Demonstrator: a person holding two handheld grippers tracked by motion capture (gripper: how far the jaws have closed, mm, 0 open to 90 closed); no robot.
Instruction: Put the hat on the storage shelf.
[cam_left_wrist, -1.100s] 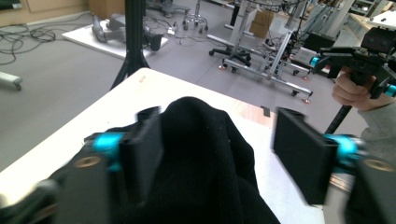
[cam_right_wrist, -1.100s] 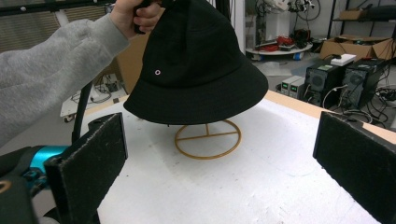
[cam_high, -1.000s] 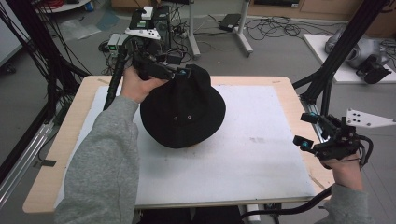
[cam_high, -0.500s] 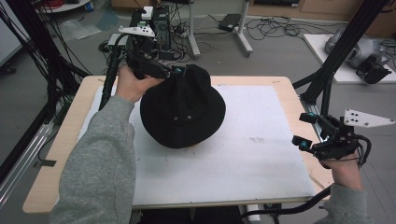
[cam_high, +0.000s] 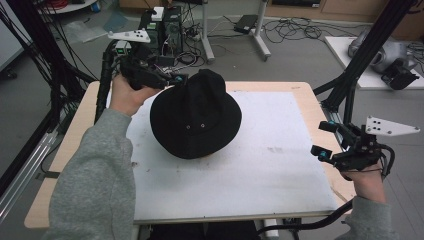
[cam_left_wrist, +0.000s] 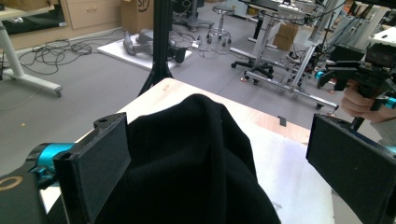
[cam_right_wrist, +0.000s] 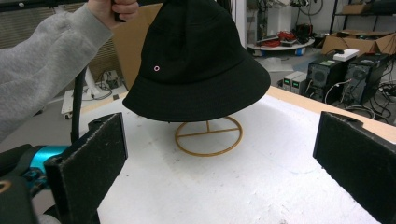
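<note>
Sitting on a wire stand (cam_right_wrist: 208, 136), black hat (cam_high: 196, 116); left hand-held gripper (cam_high: 172, 80) wide beside crown, right hand-held gripper (cam_high: 324, 140) wide, apart

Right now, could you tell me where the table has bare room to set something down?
The white mat is bare between the black hat and the right tongs, and along the near edge in front of the hat. It is crowded at the far left, where the left tongs sit open at the hat's crown above the gold stand.

Table (cam_high: 300, 87): wooden, white board (cam_high: 280, 175) on top.
Floor at 12 o'clock: cables (cam_high: 295, 25), computer cases (cam_right_wrist: 364, 74).
</note>
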